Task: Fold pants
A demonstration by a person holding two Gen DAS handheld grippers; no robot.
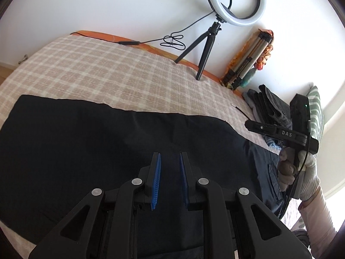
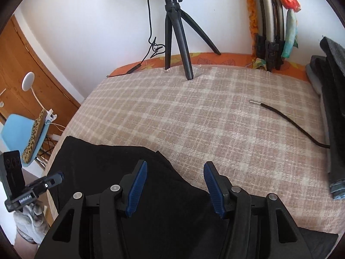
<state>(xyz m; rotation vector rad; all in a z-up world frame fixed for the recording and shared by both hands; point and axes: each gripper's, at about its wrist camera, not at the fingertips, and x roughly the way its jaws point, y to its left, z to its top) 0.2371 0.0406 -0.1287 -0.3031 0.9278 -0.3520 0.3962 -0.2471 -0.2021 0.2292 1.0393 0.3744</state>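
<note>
Across the near side of the bed (image 2: 215, 112), on its beige checked woven blanket, lie the black fabric pants (image 1: 107, 146), spread long and flat with their far edge running roughly parallel to the bed's far edge. That flat lie suits a fold: nothing is bunched, and both tools hang above the cloth rather than in it.

The left gripper (image 1: 169, 161) hovers over the middle of the pants, its blue ribbed pads a narrow gap apart and holding nothing. The right gripper (image 2: 175, 185) is spread wider, also empty, over the pants' far edge, one finger above cloth and the other above bare blanket, probably lined up to pinch that edge. The person's white-gloved right hand (image 1: 301, 172) grips its handle.

At the far edge stands a small black tripod with a white ring light (image 1: 236, 0), likely there to light the work. A stack of dark folded clothes (image 2: 332, 108) sits at the right edge, a loose black cord (image 2: 291, 123) beside it.

Readable writing: "DAS" on the right tool's arm, and what looks like "GenRobot.AI" on the left tool's mount.
</note>
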